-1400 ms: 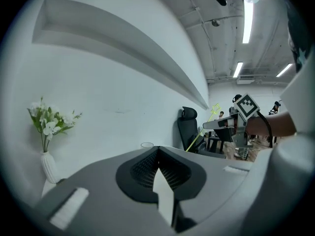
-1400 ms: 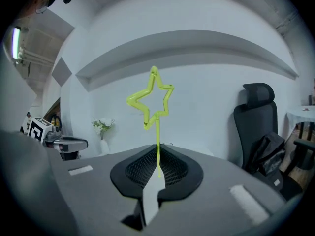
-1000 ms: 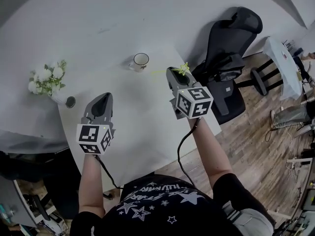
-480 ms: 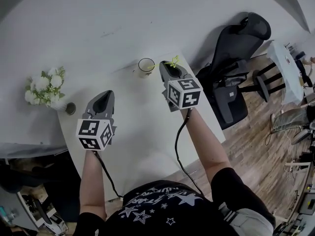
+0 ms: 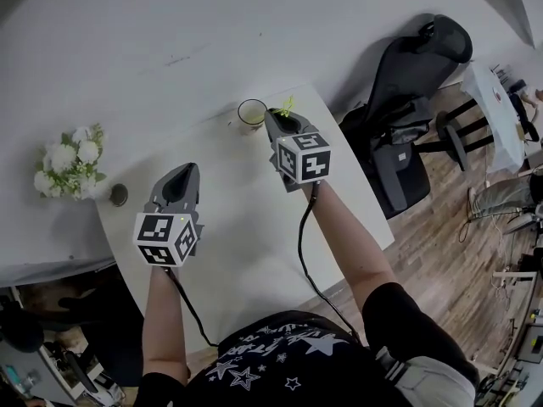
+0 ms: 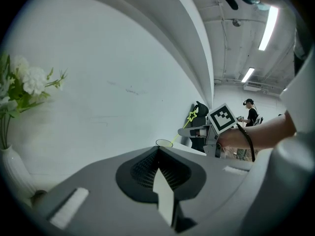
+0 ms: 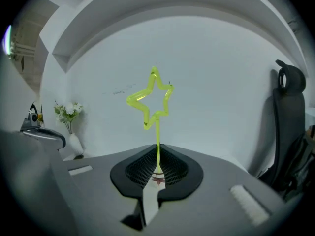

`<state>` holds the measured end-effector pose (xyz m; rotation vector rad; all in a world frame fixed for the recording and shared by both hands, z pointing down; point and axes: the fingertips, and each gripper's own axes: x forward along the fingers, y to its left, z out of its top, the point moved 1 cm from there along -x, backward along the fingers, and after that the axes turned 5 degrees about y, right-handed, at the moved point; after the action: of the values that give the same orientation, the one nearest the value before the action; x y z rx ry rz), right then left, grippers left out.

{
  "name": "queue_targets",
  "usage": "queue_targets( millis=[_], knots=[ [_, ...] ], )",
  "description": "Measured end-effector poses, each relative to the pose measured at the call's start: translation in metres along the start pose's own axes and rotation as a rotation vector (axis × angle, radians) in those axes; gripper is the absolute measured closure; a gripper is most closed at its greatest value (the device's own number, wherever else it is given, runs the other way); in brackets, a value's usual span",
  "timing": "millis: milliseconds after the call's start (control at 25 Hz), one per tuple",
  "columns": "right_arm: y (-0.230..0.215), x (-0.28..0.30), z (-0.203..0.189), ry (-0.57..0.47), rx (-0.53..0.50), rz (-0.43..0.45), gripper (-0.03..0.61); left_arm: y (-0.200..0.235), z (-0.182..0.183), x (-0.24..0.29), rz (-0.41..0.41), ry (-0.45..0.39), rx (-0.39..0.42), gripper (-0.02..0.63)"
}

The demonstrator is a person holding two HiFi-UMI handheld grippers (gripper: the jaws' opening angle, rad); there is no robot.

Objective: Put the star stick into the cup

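The white cup (image 5: 251, 113) stands near the far edge of the white table (image 5: 246, 227). My right gripper (image 5: 282, 127) hovers just right of it, shut on the thin yellow-green star stick (image 5: 285, 107). In the right gripper view the star stick (image 7: 150, 98) rises upright from the closed right gripper (image 7: 157, 154). In the left gripper view the star stick (image 6: 192, 115) slants down to the cup (image 6: 164, 143) rim; I cannot tell whether its end is inside. My left gripper (image 5: 179, 185) hangs over the table's left part. The left gripper (image 6: 158, 151) is shut and holds nothing.
A white vase of white flowers (image 5: 68, 164) stands at the table's left edge beside a small dark round thing (image 5: 120, 195). A black office chair (image 5: 416, 83) stands right of the table. A white wall rises just behind the cup.
My right gripper has carried the star stick left and farther away, from the table's right side to right beside the cup. The left gripper has barely moved.
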<state>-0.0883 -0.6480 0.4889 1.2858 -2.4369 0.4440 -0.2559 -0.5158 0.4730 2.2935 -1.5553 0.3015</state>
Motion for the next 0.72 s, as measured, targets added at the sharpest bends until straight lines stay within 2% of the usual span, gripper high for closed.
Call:
queue_targets(
  millis=[440, 720],
  knots=[
    [-0.003, 0.018, -0.013, 0.026, 0.037, 0.004, 0.546, 0.002, -0.013, 0.005, -0.013, 0.028, -0.015, 0.611],
    [-0.011, 0.026, -0.012, -0.003, 0.081, -0.007, 0.545, 0.001, -0.022, 0.008, -0.014, 0.042, -0.023, 0.611]
  ],
)
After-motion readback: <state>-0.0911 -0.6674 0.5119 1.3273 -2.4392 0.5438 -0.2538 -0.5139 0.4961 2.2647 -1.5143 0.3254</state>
